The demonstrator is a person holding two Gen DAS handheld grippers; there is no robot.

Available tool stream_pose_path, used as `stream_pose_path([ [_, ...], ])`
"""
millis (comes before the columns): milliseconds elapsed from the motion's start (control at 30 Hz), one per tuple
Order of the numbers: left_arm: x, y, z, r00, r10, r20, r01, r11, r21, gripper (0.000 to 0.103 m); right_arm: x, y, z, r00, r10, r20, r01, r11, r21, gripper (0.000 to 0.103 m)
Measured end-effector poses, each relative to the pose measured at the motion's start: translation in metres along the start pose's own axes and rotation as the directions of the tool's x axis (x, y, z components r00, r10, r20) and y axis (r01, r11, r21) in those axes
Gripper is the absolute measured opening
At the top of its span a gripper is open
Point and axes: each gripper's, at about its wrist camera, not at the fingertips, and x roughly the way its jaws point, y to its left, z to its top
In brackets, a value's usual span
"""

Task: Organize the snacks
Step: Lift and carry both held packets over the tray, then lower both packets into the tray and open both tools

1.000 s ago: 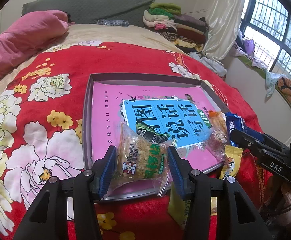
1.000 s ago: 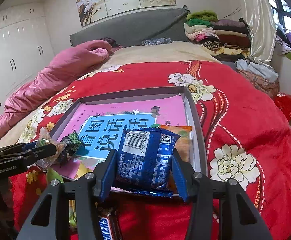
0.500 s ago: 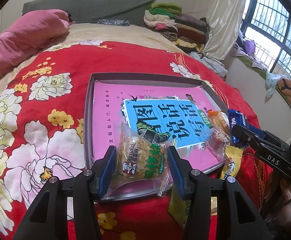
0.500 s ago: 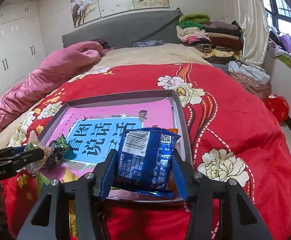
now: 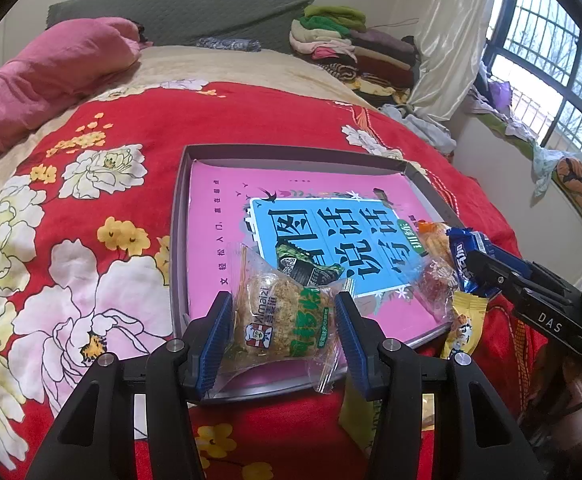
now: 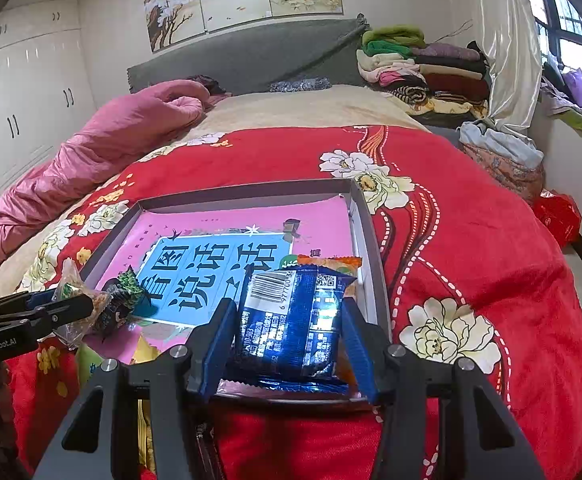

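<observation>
Both clamped over grey tray near edge: left gripper on clear rice-cracker packet, right gripper on blue snack packet, near right corner.

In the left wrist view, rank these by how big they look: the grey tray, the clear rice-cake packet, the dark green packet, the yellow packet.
1. grey tray
2. clear rice-cake packet, though it sits nearest the camera, which enlarges it
3. and 4. dark green packet and yellow packet: both partly hidden and look alike, so unranked.
</observation>
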Motion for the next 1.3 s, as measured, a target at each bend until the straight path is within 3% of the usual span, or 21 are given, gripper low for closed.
stream_pose_path([
  [767,0.000,0.002,0.001,1.000,0.013,0.002,-0.013,1.000,-0.003,0.059,-0.005,0.000,-0.001,1.000,-0.022,0.011,0.023,1.000,-0.010,0.054],
  [1300,-0.003,0.010,0.004,0.997,0.071,0.016,-0.070,0.997,-0.008,0.065,-0.016,-0.005,0.000,0.999,-0.023,0.025,0.023,1.000,0.011,0.056],
])
